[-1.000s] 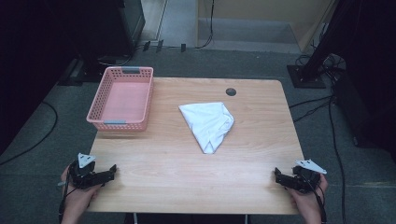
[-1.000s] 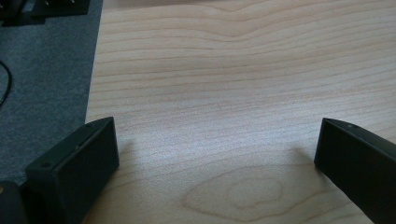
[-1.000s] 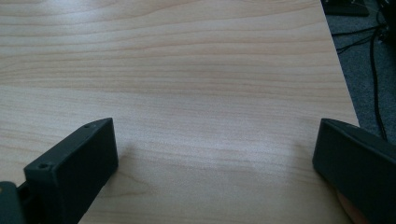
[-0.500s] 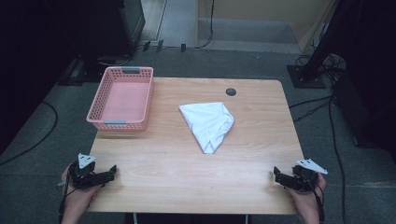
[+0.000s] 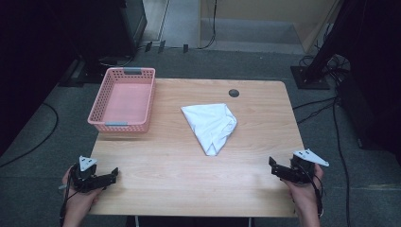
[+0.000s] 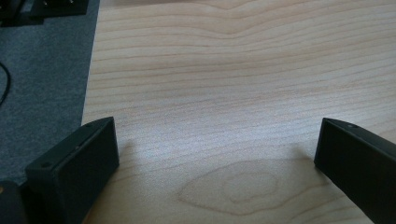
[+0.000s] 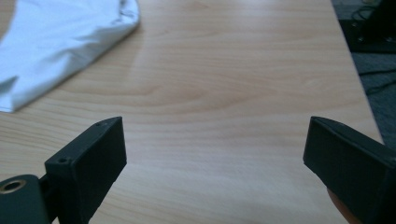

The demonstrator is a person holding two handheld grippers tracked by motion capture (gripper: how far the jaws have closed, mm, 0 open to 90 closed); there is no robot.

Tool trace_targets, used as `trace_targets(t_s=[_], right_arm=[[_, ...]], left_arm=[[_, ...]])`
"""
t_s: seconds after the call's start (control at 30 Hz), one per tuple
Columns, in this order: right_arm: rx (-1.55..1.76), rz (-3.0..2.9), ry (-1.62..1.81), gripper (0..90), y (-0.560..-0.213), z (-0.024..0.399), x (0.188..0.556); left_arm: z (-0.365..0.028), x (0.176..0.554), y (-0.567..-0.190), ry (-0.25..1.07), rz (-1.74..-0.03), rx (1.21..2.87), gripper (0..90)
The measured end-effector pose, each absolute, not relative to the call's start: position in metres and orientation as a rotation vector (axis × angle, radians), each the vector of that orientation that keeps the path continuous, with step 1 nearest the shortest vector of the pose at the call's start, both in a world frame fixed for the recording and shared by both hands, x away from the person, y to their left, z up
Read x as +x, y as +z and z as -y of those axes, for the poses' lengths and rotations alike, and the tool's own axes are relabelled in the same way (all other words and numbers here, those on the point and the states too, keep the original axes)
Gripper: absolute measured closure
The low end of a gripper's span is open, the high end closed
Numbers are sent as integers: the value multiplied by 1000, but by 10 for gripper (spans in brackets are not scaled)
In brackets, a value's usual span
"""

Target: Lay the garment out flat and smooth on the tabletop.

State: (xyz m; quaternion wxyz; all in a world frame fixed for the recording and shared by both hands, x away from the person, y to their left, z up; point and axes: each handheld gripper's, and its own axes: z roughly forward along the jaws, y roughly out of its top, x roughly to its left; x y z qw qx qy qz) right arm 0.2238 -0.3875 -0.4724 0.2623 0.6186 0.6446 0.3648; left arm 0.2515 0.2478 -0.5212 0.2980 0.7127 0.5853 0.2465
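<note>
A crumpled white cloth [image 5: 210, 125] lies in the middle of the wooden table [image 5: 189, 189]; in the right gripper view the cloth [image 7: 56, 51] is at the upper left, well ahead of the jaws. A pink plastic basket [image 5: 118, 124] stands at the table's far left. My left gripper [image 5: 113, 174] rests at the near left corner, open, with bare wood between its jaws [image 6: 217, 140]. Held a little above the near right edge, my right gripper [image 5: 273, 166] is open; its jaws [image 7: 215, 140] have just been closing slightly with nothing between them.
A dark round cable hole [image 5: 233, 92] sits near the table's far edge. Grey carpet with cables [image 5: 326, 104] surrounds the table, and dark equipment stands at the back left and right.
My right gripper has lifted a little off the table's near right edge and shifted slightly inward. The left gripper, cloth and basket have stayed where they were.
</note>
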Motion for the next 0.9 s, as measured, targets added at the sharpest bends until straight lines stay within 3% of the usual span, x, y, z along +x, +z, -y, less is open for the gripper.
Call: trace_targets(t_s=[0.43, 0.73, 0.9], right_arm=[[1525, -1859, 1038, 117, -443, 326, 259], [1462, -1908, 1096, 364, -445, 286, 282], [1445, -1940, 1103, 427, -450, 267, 292]], left_arm=[[-248, 251, -521, 653, -1552, 1895, 0], [-248, 251, -521, 652, -1551, 1897, 0], [-248, 251, -521, 652, -1551, 1896, 0]])
